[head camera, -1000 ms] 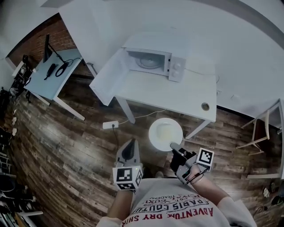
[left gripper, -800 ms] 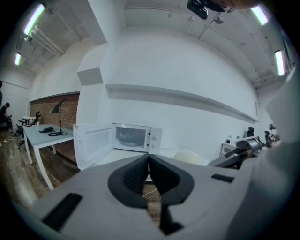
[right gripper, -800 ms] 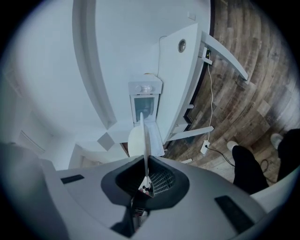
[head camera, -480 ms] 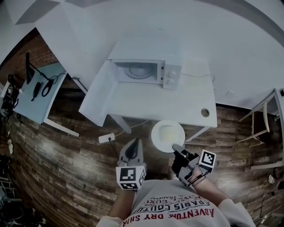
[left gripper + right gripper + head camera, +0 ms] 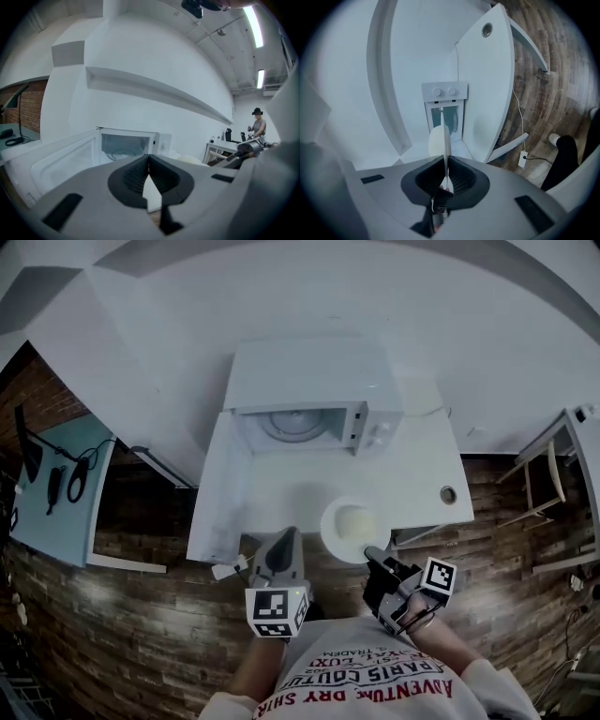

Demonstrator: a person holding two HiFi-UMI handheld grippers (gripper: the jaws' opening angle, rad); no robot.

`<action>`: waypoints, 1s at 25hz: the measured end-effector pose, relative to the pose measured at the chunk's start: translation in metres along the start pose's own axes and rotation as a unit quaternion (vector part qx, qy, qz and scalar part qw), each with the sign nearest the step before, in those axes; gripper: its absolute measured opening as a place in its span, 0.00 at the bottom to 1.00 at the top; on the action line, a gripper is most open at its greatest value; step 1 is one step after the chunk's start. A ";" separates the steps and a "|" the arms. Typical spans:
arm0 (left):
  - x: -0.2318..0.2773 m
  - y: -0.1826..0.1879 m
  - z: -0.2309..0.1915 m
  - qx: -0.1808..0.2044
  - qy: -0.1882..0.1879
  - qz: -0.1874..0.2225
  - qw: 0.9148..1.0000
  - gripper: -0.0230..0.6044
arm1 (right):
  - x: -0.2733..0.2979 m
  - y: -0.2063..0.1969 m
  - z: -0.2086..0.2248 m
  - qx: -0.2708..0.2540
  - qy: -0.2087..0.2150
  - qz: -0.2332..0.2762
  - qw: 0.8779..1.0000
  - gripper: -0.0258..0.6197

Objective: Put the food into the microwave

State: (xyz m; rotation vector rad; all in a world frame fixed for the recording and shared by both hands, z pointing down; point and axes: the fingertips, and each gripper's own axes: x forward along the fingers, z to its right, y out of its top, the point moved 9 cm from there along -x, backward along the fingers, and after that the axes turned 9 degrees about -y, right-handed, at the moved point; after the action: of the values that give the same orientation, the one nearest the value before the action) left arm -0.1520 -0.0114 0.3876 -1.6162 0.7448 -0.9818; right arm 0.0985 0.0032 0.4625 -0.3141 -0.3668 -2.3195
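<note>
Carrying step, by the look of it: food not yet inside. At 9 o'clock, flat white microwave door point(image 5: 216, 502) swung wide open. Beside it, left gripper point(image 5: 285, 540), matte grey, ribbed fingers point(image 5: 136, 176) pressed together on nothing. At 12 o'clock, boxy white microwave point(image 5: 309, 381), cavity bare save for a round glass turntable point(image 5: 295, 425). Just right of the left gripper, thin round white plate point(image 5: 333, 538) bearing a pale mound of food point(image 5: 354, 521), about over the near edge of the desk point(image 5: 422, 488), short of the cavity. At the plate's 5 o'clock rim, right gripper point(image 5: 372, 552), fingers pinching that rim. Next, probably: level push forward and left through the opening, clear of the door.
</note>
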 end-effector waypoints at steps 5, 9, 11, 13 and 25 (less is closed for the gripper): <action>0.021 0.007 -0.054 0.003 -0.034 -0.005 0.999 0.05 | 0.050 -0.011 -0.015 -0.006 -0.004 0.024 1.000 0.08; 0.037 0.010 -0.075 0.008 -0.062 -0.013 0.998 0.05 | 0.077 -0.012 -0.025 0.006 0.001 0.039 0.999 0.08; 0.044 0.011 -0.083 0.005 -0.068 -0.015 0.998 0.05 | 0.088 -0.009 -0.028 0.013 0.000 0.041 0.999 0.08; 0.051 0.012 -0.088 0.006 -0.071 -0.018 0.997 0.05 | 0.098 -0.002 -0.030 0.015 -0.005 0.043 0.999 0.08; 0.109 0.023 -0.118 -0.004 -0.026 -0.034 0.999 0.05 | 0.167 0.073 -0.053 -0.003 0.016 0.034 0.999 0.08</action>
State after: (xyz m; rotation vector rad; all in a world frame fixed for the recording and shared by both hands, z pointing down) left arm -0.2046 -0.1644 0.4031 -1.6768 0.6633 -0.9833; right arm 0.0301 -0.1725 0.4810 -0.2881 -0.3298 -2.2573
